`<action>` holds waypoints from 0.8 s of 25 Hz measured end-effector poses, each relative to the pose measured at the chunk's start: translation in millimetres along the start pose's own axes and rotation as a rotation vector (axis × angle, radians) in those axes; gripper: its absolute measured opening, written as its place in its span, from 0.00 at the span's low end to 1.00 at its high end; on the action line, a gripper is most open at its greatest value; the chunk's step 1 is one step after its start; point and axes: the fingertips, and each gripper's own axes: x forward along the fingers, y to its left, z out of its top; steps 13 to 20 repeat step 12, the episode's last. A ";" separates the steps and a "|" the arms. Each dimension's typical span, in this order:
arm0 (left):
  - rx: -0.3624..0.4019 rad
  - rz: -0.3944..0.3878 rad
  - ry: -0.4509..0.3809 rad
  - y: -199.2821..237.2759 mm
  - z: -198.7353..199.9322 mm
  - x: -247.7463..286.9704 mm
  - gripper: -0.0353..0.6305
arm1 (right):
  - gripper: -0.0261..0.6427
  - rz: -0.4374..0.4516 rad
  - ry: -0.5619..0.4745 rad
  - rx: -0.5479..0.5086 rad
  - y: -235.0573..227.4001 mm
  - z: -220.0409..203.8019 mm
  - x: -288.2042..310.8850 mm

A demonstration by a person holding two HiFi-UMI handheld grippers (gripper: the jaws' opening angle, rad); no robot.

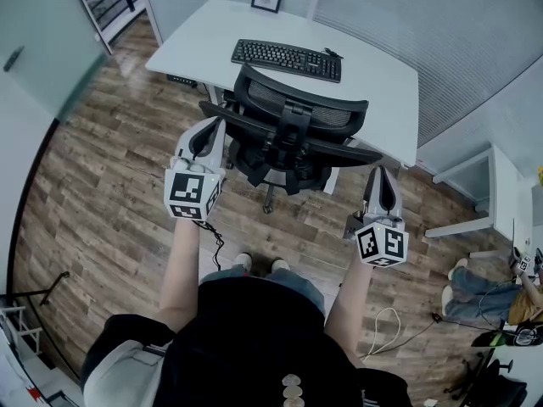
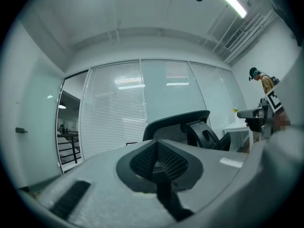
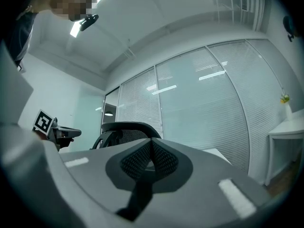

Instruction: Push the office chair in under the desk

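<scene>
A black mesh office chair (image 1: 288, 134) stands at the white desk (image 1: 204, 41), its back towards me and its seat partly under the desk edge. My left gripper (image 1: 209, 127) is shut and empty, pointing level beside the chair's left armrest (image 1: 225, 117). Shut and empty too, my right gripper (image 1: 381, 175) sits just behind the right armrest (image 1: 361, 153). Whether either tip touches the chair I cannot tell. Beyond the shut left gripper (image 2: 156, 145) the chair back (image 2: 178, 125) rises in the left gripper view. The right gripper (image 3: 151, 145) sees the chair (image 3: 124, 129) to its left.
A black keyboard (image 1: 287, 59) and a small picture frame (image 1: 266, 0) lie on the desk. A white side table (image 1: 501, 195) stands at the right, with a seated person's legs (image 1: 471, 293) near it. Cables (image 1: 386, 325) trail on the wood floor. Blinds and glass walls close off the back.
</scene>
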 end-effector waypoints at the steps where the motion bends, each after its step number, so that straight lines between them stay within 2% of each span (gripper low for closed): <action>1: 0.002 0.000 0.003 0.1 -0.9 0.0 0.06 | 0.05 0.002 0.001 -0.001 0.8 -0.3 0.5; 20: 0.021 0.002 0.034 1.6 -6.0 -1.1 0.06 | 0.05 0.000 0.006 0.002 4.3 -1.3 3.0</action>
